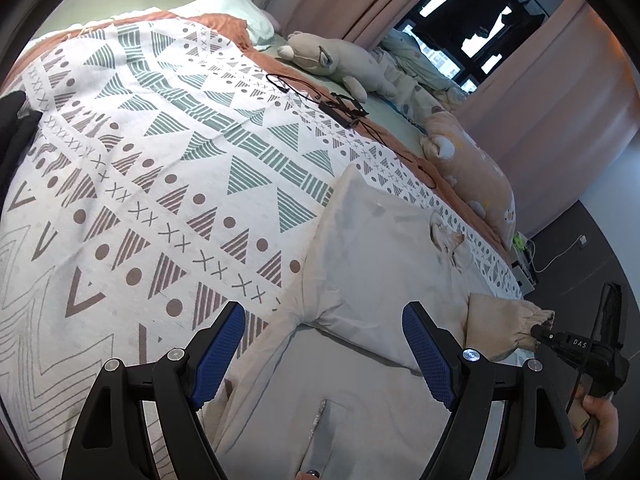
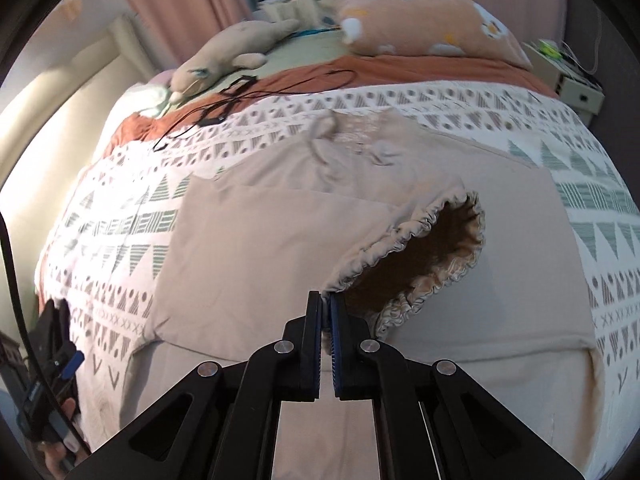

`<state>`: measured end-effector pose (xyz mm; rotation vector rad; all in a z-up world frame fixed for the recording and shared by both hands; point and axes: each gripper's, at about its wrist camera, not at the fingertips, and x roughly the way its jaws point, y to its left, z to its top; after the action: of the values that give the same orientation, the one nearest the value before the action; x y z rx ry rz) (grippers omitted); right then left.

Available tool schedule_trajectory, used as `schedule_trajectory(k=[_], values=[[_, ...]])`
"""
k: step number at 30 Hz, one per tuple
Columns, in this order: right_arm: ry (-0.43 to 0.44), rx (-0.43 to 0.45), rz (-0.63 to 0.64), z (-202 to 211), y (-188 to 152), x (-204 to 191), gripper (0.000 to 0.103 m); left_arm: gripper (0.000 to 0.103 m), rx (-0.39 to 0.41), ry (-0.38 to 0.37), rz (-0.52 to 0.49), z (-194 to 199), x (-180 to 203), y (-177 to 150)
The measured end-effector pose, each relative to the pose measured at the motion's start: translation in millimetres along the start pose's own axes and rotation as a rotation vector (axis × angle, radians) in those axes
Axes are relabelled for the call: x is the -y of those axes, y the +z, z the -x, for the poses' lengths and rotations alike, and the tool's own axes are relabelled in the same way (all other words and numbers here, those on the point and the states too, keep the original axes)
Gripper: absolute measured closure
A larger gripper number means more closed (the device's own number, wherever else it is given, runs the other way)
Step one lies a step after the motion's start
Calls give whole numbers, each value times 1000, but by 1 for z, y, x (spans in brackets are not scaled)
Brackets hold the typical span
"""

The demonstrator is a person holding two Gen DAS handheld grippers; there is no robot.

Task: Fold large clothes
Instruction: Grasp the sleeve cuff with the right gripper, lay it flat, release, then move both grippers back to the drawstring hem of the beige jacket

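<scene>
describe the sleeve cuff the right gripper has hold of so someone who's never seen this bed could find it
On the bed's white patterned blanket lies a large beige garment. Near its middle, one sleeve ends in a gathered elastic cuff, held open like a dark round mouth by the right gripper, which pinches its rim. No other part of the garment is puckered or gaping.

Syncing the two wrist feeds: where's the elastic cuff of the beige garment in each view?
Left wrist: the elastic cuff sits at lower right, pinched at its rim by the right gripper, past the open left gripper.
Right wrist: the cuff gapes open at centre, its rim clamped just above the right gripper.
Shared landmark: the grey plush toy near the curtains.
</scene>
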<state>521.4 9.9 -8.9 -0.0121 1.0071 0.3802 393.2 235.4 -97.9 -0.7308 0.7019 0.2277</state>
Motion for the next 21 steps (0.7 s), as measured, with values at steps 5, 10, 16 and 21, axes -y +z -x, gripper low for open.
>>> schedule_trajectory(k=[5, 10, 16, 21], values=[[60, -26, 97, -21, 4, -50, 98, 21, -8, 20, 8, -2, -5, 2], [176, -64, 94, -41, -4, -65, 61, 21, -23, 51, 4, -7, -9, 3], [166, -37, 3, -34, -25, -17, 49, 21, -23, 84, 3, -6, -10, 4], [126, 0, -64, -6, -48, 41, 49, 21, 25, 161, -83, 7, 9, -5]])
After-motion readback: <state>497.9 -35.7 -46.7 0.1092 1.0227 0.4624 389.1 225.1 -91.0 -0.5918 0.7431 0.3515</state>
